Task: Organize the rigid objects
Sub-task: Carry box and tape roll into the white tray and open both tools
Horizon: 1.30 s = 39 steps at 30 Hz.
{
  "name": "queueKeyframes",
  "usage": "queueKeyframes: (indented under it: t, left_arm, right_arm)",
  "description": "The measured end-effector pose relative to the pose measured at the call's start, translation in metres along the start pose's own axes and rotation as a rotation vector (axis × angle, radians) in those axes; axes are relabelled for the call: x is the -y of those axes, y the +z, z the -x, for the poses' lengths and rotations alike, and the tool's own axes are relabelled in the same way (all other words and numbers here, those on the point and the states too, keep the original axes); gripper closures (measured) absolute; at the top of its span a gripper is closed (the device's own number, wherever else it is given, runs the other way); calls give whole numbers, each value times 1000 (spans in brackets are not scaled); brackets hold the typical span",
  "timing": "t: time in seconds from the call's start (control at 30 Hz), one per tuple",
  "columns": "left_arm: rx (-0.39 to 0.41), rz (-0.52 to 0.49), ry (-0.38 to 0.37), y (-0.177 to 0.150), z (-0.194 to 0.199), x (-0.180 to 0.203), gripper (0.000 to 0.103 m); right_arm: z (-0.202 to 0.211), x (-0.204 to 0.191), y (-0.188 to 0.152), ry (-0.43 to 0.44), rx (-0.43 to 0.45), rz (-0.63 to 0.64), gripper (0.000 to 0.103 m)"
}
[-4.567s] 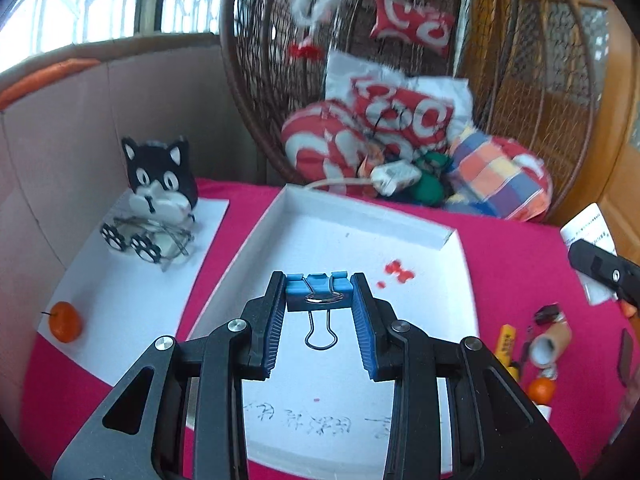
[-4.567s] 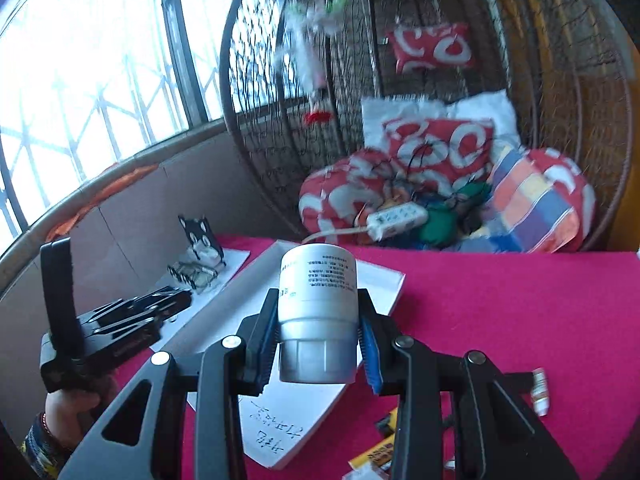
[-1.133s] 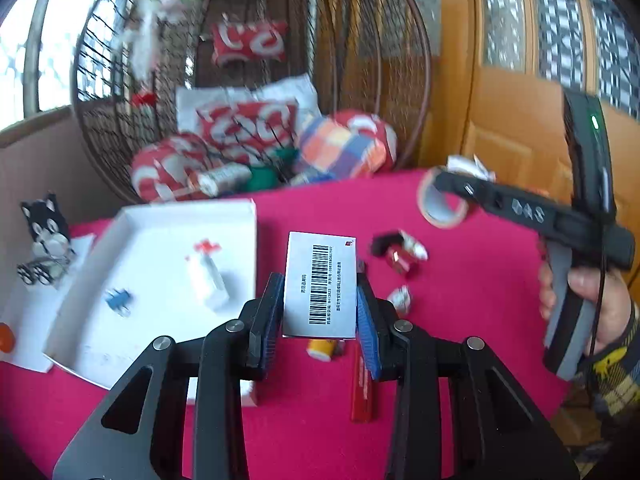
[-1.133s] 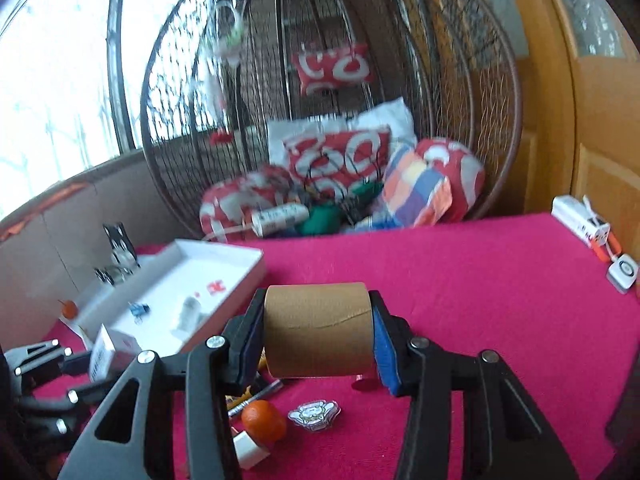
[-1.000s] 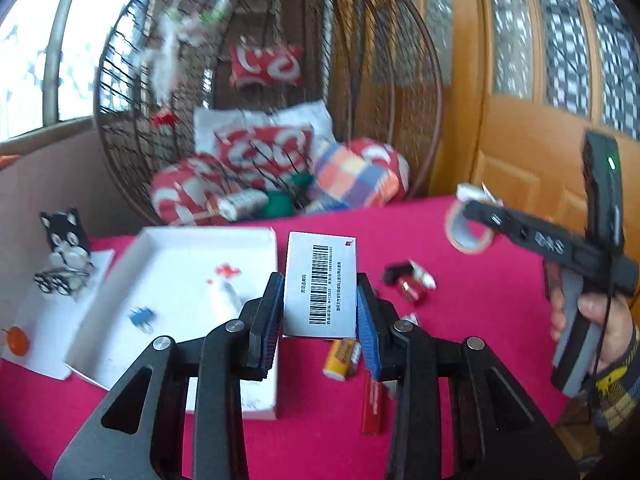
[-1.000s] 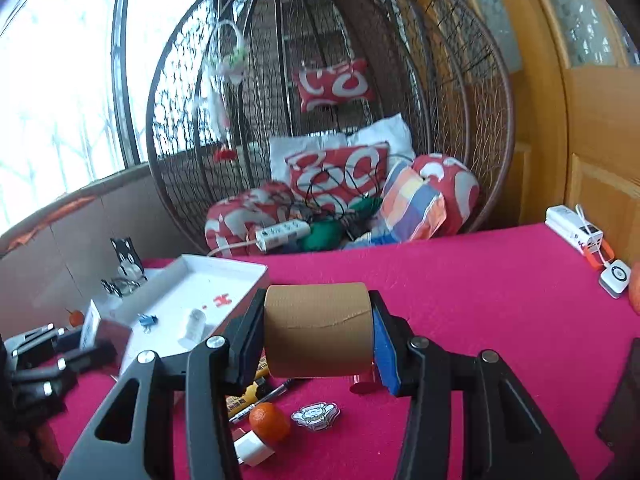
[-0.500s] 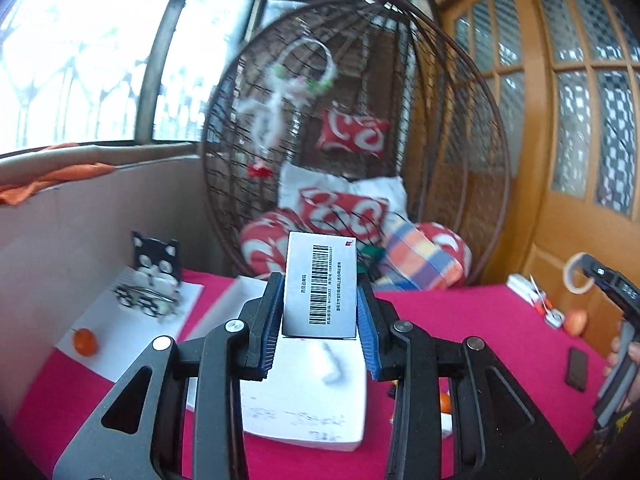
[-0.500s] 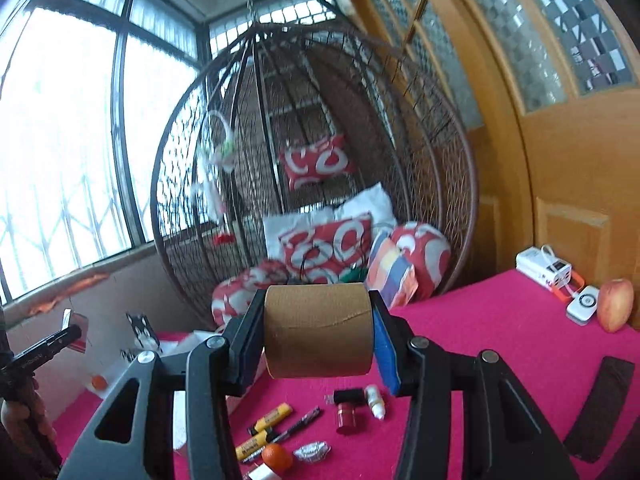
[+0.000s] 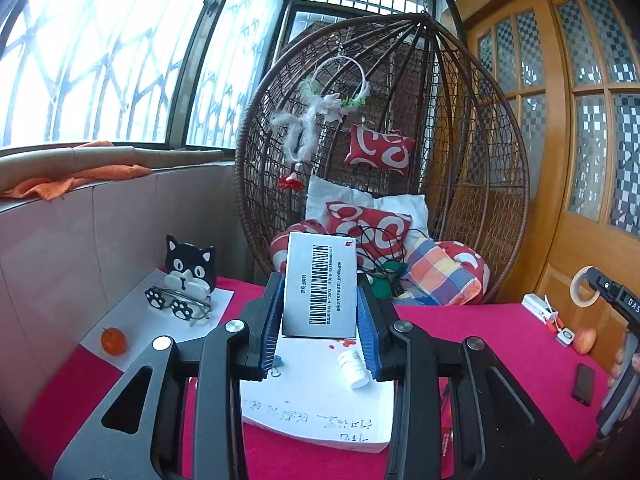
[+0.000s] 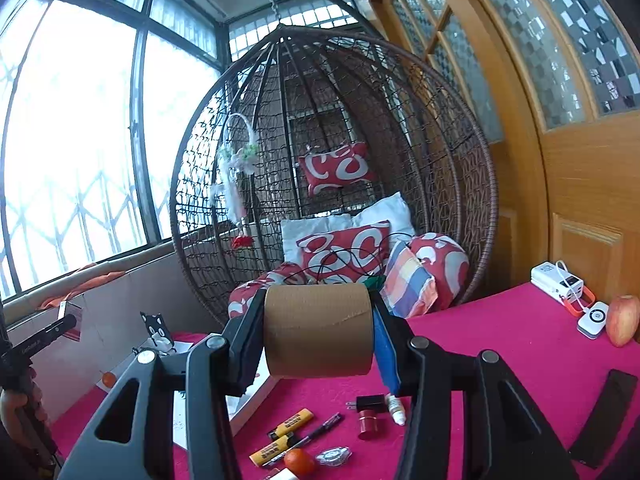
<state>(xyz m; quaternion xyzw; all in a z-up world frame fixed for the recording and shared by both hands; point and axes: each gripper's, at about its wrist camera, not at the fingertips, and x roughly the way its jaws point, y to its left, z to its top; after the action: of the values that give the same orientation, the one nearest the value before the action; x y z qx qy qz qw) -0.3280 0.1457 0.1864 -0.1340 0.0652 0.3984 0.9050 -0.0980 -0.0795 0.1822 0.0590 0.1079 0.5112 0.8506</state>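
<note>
My left gripper [image 9: 319, 300] is shut on a flat grey box [image 9: 320, 280] with a barcode, held upright above the near end of the white tray [image 9: 320, 420]. A white bottle [image 9: 353, 368] lies in the tray, and a blue binder clip [image 9: 276, 361] peeks out beside my left finger. My right gripper [image 10: 318, 320] is shut on a brown tape roll [image 10: 318, 330], held sideways above the red table. Below it lie yellow markers [image 10: 286, 426], a pen [image 10: 320, 430], a small orange [image 10: 299, 462], a red cap [image 10: 368, 424] and a dropper bottle [image 10: 395, 408].
A wicker hanging chair [image 9: 380, 160] with cushions stands behind the table. A cat figure [image 9: 188, 268] and an orange [image 9: 114, 341] sit on white paper at the left. An apple [image 10: 622, 320], a power bank [image 10: 560, 276] and a black slab [image 10: 604, 416] lie at the right.
Both grippers have risen and tipped upward, so more window and chair show. The left one swung over the tray's near end. Both grips are unchanged.
</note>
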Motion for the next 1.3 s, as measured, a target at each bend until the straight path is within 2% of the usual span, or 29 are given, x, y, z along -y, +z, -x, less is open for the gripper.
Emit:
queueKeyframes:
  t: [0.4, 0.7, 0.87, 0.97, 1.07, 1.2, 1.3]
  left_arm:
    - [-12, 40, 64, 4, -7, -41, 69]
    - [-81, 106, 8, 20, -45, -69, 69]
    - [-203, 126, -43, 14, -101, -67, 69]
    - [-288, 133, -56, 4, -141, -61, 69]
    - [-376, 124, -58, -9, -180, -50, 69]
    - [-512, 178, -82, -37, -224, -45, 69]
    - [-551, 198, -82, -53, -235, -44, 69]
  right_arm:
    - [-43, -45, 7, 98, -64, 67, 55]
    - [-93, -95, 7, 191, -148, 151, 55]
    - [-132, -122, -11, 223, -240, 205, 55]
    - [-162, -130, -26, 228, -324, 199, 55]
    - [-198, -133, -45, 208, -411, 188, 55]
    - [-244, -130, -72, 160, -521, 174, 55]
    - [-269, -128, -97, 111, -565, 202, 55]
